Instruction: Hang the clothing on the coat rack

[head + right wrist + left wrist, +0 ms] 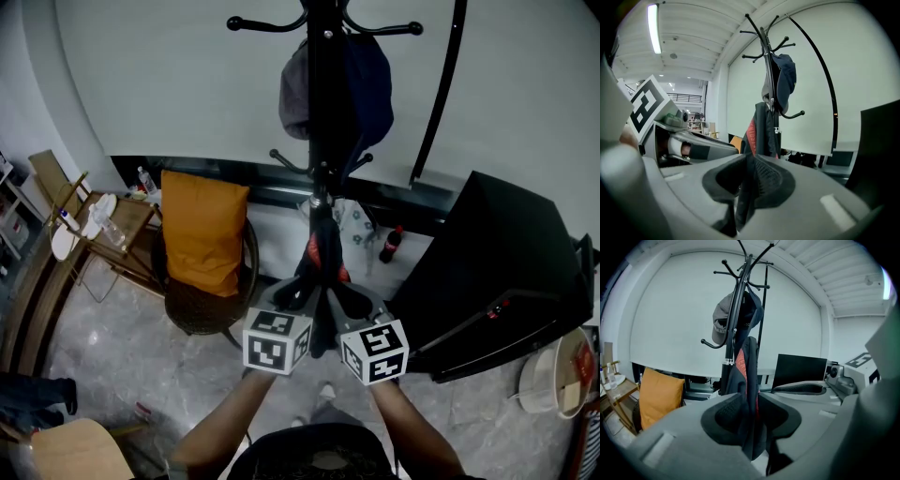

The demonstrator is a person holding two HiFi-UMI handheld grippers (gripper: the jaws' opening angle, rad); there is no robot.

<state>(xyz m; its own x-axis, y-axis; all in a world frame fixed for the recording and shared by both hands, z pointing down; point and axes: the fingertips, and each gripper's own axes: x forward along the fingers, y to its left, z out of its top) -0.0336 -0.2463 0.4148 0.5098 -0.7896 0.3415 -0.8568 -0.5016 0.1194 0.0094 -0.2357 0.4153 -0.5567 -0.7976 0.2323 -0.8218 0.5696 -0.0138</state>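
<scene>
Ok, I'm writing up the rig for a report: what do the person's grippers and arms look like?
Both the left gripper and right gripper have smooth grey moulded bodies with black, textured pads. Each carries a white cube printed with black square markers. The forearms are bare; no sleeves show.

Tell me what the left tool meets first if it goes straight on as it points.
The left tool pinches the dark garment, which hangs straight ahead; just behind it probably comes the coat rack's pole, depth unclear.

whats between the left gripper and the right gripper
A dark garment with red trim, gripped by the left gripper and right gripper, in front of the coat rack; the head view shows it.
</scene>
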